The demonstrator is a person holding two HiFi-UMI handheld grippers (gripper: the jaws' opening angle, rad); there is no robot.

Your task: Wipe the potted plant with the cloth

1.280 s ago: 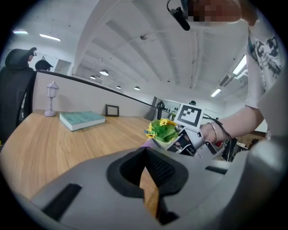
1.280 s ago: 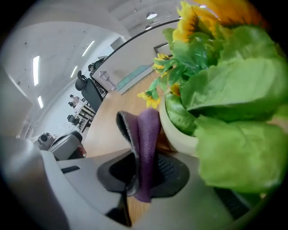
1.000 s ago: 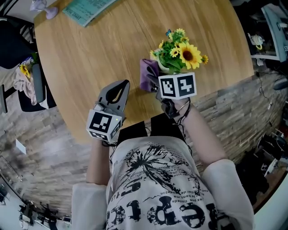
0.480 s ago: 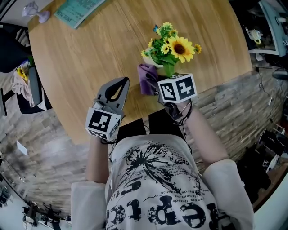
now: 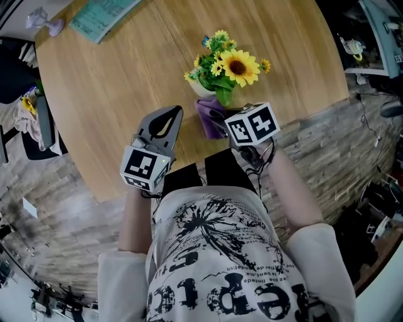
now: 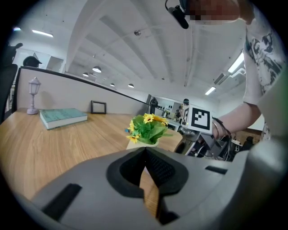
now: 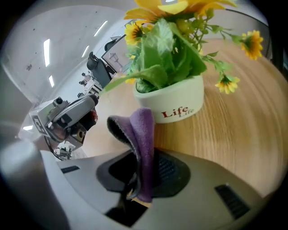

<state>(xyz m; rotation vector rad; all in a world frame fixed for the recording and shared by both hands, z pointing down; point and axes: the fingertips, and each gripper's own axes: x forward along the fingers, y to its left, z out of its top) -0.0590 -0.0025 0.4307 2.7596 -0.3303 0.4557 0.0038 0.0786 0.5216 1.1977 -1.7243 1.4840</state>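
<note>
A round wooden bench (image 5: 107,88) stands on a plank floor (image 5: 56,220). Near its far left edge lies a teal book (image 5: 101,16). Just beside the book, a small pale lamp (image 6: 33,94) stands upright. A dark picture frame (image 6: 98,107) stands apart on the book's other side. A black chair (image 5: 19,63) sits left of the bench, with pale fabric (image 5: 30,119) beside it.

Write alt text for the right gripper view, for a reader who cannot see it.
The right tongs are shut on a folded purple cloth, held up close in front of a white pot marked "Life". The pot holds a plant with yellow flowers and green leaves and stands on a wooden table.
</note>
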